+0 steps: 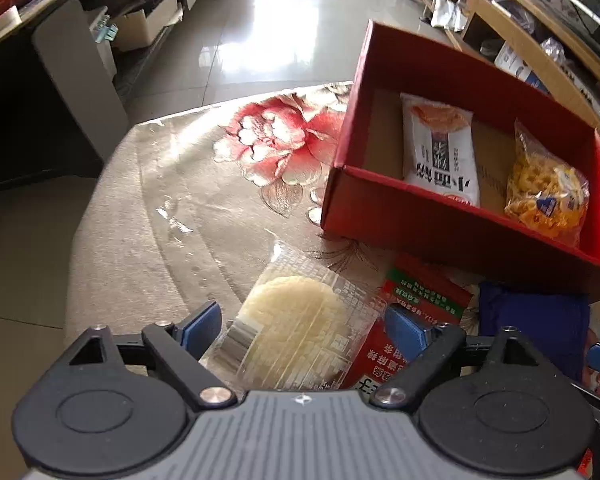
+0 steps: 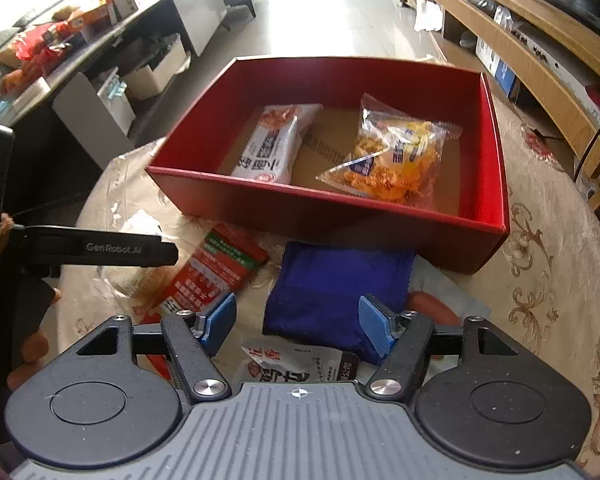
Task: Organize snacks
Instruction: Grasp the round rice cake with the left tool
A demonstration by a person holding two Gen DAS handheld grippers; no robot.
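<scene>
My left gripper (image 1: 302, 328) points down at a clear-wrapped pale round cake (image 1: 296, 320). The cake lies between its blue pads (image 1: 202, 328), which stand wide and do not press it. Beside the cake lie a red-and-green packet (image 1: 420, 296) and a dark blue packet (image 1: 532, 320). My right gripper (image 2: 298, 324) is open over the near edge of the blue packet (image 2: 340, 288) and a white-and-red packet (image 2: 296, 364). Beyond stands the red box (image 2: 300, 204) (image 1: 452, 232), which holds a white packet (image 2: 276, 144) and a yellow snack bag (image 2: 396, 156).
The snacks lie on a round table under a floral cloth (image 1: 180, 200). An orange sausage-like snack (image 2: 432, 308) peeks from under the blue packet. The black arm of the other tool (image 2: 100, 248) crosses the left. Wooden shelves (image 2: 540, 40) stand right, a cluttered counter (image 2: 80, 40) left.
</scene>
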